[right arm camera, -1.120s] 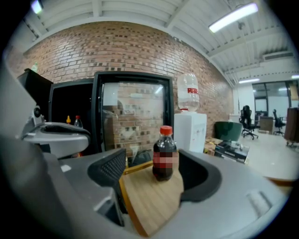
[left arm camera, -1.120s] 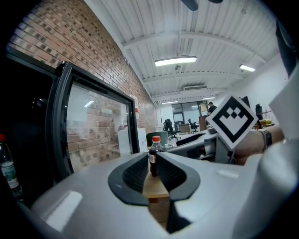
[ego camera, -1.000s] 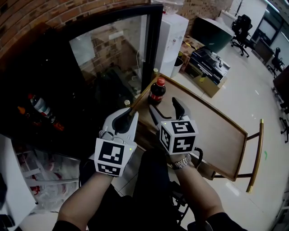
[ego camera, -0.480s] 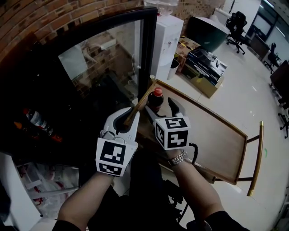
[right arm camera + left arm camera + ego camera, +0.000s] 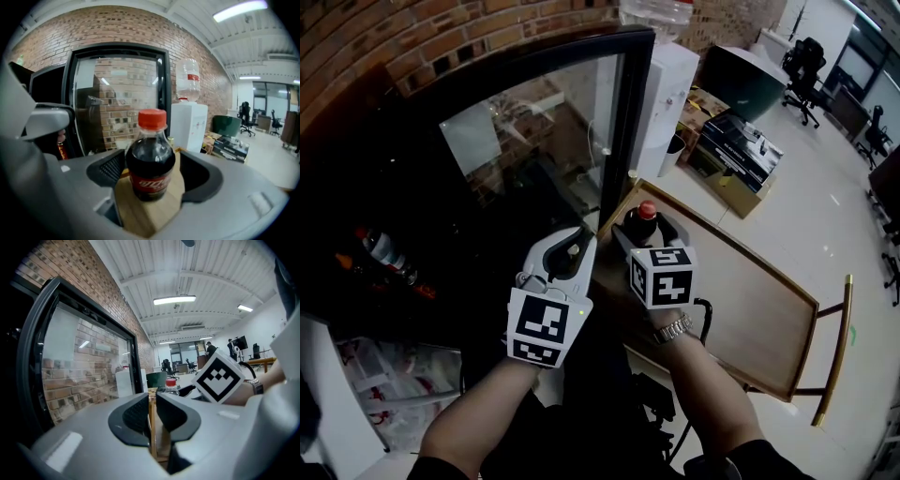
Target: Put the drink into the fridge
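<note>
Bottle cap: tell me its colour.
The bottle cap is red; the right gripper view shows it best.

cola bottle (image 5: 647,210): head view shows only cap and shoulders, body behind right gripper (image 5: 649,232) cube | left gripper (image 5: 151,405): pads nearly together, unclear whether they pinch table rim (image 5: 152,434) | fridge (image 5: 394,169): interior dark, shelf bottles (image 5: 382,246) unreadable | water jug (image 5: 656,11): cut by top edge

Glossy plastic bottle (image 5: 150,161) on smooth wooden table (image 5: 750,300); glass fridge door (image 5: 534,141).
</note>
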The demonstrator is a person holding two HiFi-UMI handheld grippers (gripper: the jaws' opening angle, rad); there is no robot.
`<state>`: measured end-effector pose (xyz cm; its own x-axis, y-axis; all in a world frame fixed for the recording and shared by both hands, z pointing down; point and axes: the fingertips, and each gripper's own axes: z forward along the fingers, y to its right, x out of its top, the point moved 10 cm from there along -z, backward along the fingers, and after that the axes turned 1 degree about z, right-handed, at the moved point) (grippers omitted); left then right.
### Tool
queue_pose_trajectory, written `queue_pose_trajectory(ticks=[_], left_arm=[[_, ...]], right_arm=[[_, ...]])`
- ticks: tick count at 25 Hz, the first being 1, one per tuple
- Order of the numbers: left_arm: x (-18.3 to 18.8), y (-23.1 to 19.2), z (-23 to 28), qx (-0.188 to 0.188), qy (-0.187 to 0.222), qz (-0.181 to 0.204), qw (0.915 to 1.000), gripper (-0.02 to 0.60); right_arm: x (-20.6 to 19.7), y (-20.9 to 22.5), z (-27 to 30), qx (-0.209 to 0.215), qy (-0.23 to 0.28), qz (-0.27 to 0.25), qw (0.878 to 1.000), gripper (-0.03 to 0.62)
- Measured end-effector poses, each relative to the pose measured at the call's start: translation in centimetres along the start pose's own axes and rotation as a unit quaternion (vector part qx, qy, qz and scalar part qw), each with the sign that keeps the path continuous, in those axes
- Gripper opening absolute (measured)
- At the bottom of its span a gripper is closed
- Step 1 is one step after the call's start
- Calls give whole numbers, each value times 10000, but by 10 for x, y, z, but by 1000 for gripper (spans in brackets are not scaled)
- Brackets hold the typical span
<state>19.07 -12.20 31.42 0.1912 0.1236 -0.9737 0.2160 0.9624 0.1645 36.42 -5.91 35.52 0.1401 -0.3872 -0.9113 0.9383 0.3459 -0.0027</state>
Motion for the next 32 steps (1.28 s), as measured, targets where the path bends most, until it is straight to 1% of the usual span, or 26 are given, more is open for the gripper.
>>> queue_pose_trajectory(ticks=[2,4,7,10,15,20,24,28,32], left_arm=[[0,-3,2,5,-15,3,10000,32],[-1,-5,4,8,-29,-14,10000,32],[-1,-6,4,13,-32,-41,10000,34],[2,-5,0,39,-5,-42,10000,32],[5,-7,-13,199,49,-64,9998,32],[6,-8,-36,472,101,-74,9988,32],[7,-11,-62,762,103,-41,9970,32],[5,-13,-93,1122,92,-53,9936,32],[-2,-24,-131,1574,40,-129,9874,34]], right_arm=[[1,0,2,-35,-8,-9,10000,369],[2,0,4,-58,-34,-33,10000,333],[3,-2,4,-38,-87,-48,9999,308],[3,-2,0,-37,-109,1,9999,305],[11,-12,-16,92,127,-31,9999,304],[26,-39,-33,524,312,-185,9980,304],[34,-68,-48,943,489,-304,9939,304],[39,-100,-61,1380,630,-486,9872,304],[42,-142,-66,1868,685,-684,9776,304]])
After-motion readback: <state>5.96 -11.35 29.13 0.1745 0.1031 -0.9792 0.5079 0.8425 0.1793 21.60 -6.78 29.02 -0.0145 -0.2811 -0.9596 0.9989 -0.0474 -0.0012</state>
